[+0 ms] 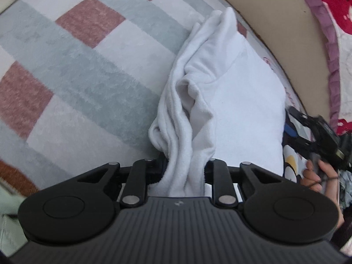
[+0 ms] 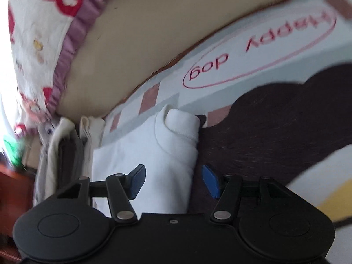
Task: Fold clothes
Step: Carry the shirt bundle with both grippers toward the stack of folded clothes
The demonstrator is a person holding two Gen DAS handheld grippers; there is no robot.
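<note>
Checked fleece in grey-green, pink and white, a soft blanket (image 1: 72,70), covered the bed beneath both tools, with a tan strip of mattress (image 2: 154,33) past its far edge and a frilled purple-trimmed quilt (image 2: 44,22) beyond that.

Left gripper (image 1: 184,167) was pinched on a bunched, rope-like fold of the white garment (image 1: 231,92); the cloth ran out between the narrowed jaws and lay ahead in soft ridges, its flatter body spreading to the gripper's right. At that side's far edge a hand (image 1: 316,176) held the other tool.

Right gripper (image 2: 173,180) stood with jaws spread, blue pads (image 2: 211,184) apart and pressing on nothing. The garment's edge lay between and below them, its ribbed collar (image 2: 182,129) ahead, rolled into a thick cuff shape. A dark brown printed patch (image 2: 275,127) of the blanket sat right of the garment, and a red oval reading "Happy dog" (image 2: 259,50) lay farther ahead. Left of this gripper, a stack of folded cream and grey clothes (image 2: 63,154) crowded the garment's side; ahead and right the blanket lay open.
</note>
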